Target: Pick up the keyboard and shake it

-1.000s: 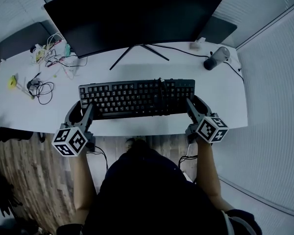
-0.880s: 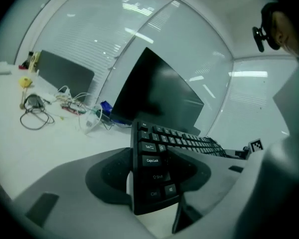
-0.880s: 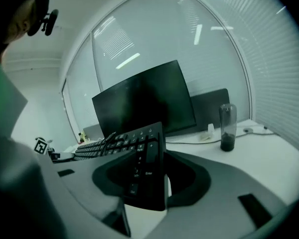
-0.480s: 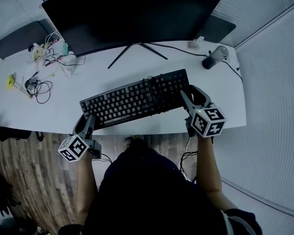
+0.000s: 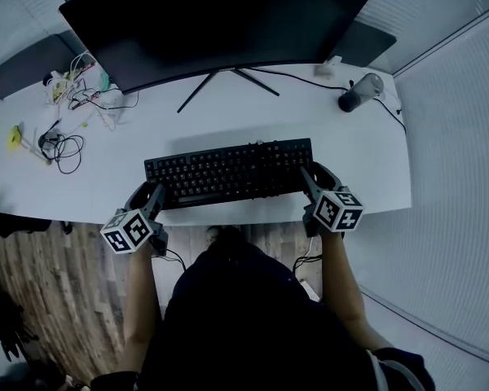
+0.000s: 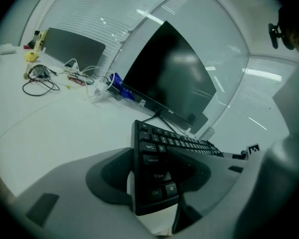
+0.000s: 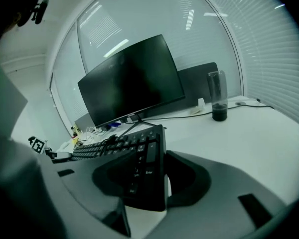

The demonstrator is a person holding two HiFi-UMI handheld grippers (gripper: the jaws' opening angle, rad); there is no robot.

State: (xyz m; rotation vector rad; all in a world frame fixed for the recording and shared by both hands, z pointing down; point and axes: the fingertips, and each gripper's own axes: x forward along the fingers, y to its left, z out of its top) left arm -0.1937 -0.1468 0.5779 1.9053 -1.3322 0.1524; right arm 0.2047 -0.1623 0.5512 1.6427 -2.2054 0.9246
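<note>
The black keyboard (image 5: 228,172) hangs level above the front part of the white desk (image 5: 367,161), held at both ends. My left gripper (image 5: 149,200) is shut on its left end; in the left gripper view the Ctrl and Shift keys of the keyboard (image 6: 157,176) sit clamped between the jaws. My right gripper (image 5: 312,179) is shut on the right end, where the number pad of the keyboard (image 7: 144,171) fills the gap between the jaws. A cable runs off the keyboard's back edge.
A large dark monitor (image 5: 220,19) on a V-shaped stand (image 5: 220,84) stands behind the keyboard. A dark tumbler (image 5: 354,96) with a cable is at the back right. Loose cables and small items (image 5: 65,120) clutter the left of the desk.
The keyboard was level, then tipped with its right end swung up and away, and is now level again, slightly nearer me. Both grippers kept their hold throughout.
</note>
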